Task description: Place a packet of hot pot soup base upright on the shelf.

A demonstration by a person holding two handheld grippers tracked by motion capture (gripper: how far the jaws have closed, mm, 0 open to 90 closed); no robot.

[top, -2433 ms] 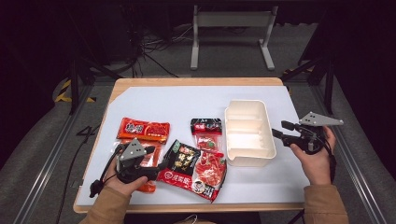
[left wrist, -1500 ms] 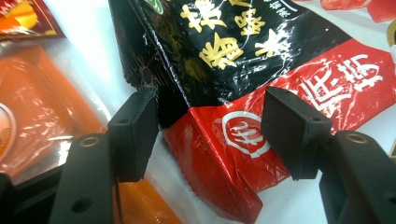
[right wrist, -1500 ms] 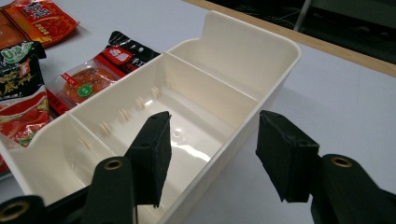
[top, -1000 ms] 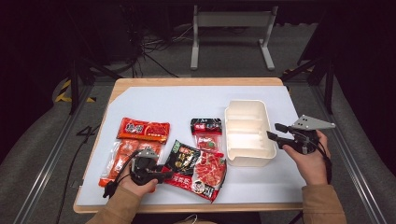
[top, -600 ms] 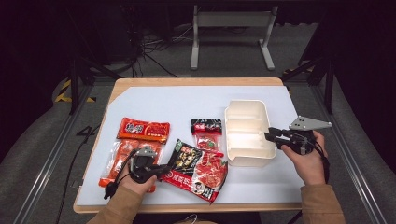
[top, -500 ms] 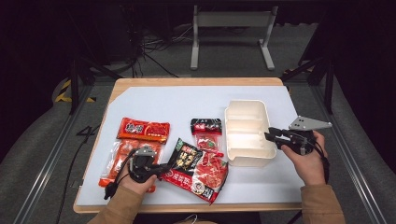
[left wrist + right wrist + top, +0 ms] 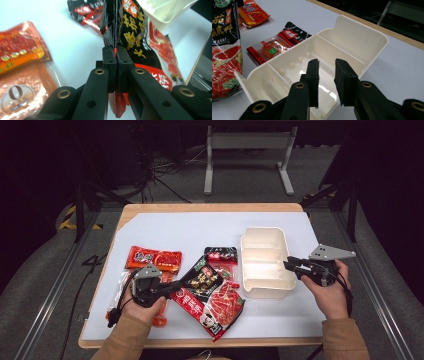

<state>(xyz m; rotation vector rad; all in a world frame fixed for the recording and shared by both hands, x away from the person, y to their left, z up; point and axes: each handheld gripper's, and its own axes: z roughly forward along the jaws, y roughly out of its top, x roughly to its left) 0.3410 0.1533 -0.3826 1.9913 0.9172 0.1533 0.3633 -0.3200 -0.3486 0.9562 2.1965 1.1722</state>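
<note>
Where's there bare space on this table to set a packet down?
Free: the far strip of the white mat beyond the packets, and the near right corner in front of the white bin. Crowded: near left, around the large red-and-black packet.

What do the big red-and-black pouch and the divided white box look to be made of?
Pouch: glossy printed plastic film, judging by its sheen and creases; it flexes where the left tongs pinch its edge. Box: rigid, smooth cream plastic, apparently moulded, with thin walls, dividers and soft highlights.
</note>
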